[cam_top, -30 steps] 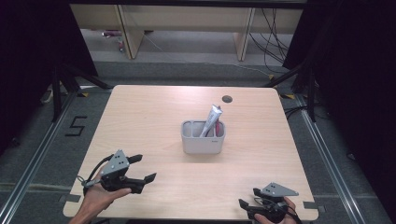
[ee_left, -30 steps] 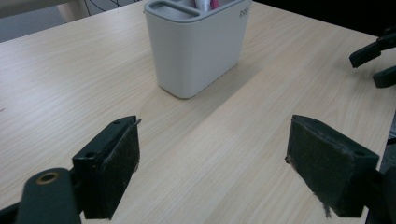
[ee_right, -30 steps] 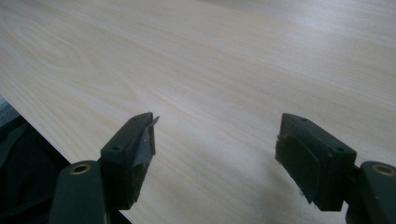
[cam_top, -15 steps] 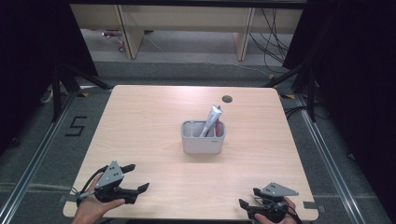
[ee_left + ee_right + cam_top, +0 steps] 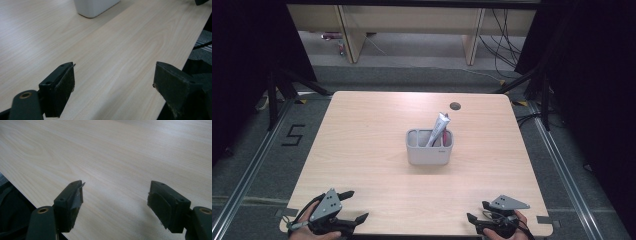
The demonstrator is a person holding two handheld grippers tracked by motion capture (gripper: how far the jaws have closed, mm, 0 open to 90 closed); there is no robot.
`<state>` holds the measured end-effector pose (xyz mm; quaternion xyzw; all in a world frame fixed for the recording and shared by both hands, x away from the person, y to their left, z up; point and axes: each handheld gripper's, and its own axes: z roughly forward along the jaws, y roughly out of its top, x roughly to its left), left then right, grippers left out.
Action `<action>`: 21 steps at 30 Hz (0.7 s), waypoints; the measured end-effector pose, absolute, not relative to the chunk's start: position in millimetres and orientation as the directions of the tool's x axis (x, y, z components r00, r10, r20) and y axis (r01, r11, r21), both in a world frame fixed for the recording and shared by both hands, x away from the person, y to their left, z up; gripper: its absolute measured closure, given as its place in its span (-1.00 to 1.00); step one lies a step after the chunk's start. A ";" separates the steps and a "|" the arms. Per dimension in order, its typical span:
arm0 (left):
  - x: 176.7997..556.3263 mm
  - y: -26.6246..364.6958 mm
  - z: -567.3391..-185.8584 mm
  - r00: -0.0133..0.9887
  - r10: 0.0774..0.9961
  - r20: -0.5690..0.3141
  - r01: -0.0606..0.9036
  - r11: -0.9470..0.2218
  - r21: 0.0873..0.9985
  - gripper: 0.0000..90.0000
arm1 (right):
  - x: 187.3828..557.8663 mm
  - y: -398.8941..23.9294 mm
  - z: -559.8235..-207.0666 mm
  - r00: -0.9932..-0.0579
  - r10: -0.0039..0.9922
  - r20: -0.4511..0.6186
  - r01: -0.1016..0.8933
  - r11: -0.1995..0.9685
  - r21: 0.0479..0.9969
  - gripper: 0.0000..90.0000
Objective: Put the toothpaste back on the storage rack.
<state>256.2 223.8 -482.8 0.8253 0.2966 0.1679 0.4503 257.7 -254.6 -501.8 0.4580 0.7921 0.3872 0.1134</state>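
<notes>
Your left gripper [image 5: 353,206] and right gripper [image 5: 477,212] both gape wide and empty at the table's [image 5: 362,150] near edge. The tube [image 5: 438,128] stands in the grey holder [image 5: 429,148], its long axis tilted, top pointing up and rightward

Grey holder [image 5: 429,150] mid-table, silver tube [image 5: 439,127] leaning upright inside.

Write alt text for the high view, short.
A grey holder with a tube leaning in it stands mid-table on a light wood table. The left gripper and right gripper, both open and empty, sit at the near corners, well apart from the holder.
</notes>
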 end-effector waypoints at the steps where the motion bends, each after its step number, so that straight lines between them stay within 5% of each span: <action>1: 254.0 223.2 -483.4 0.770 0.638 0.006 0.344 -0.422 0.839 -0.63 | 259.2 -256.3 -502.0 -0.574 0.807 0.139 0.612 0.310 0.728 -0.37; 21: 229.7 217.5 -492.6 0.811 0.581 0.075 0.328 -0.556 0.763 -0.62 | 256.4 -248.7 -501.4 -0.574 0.806 0.145 0.627 0.318 0.712 -0.37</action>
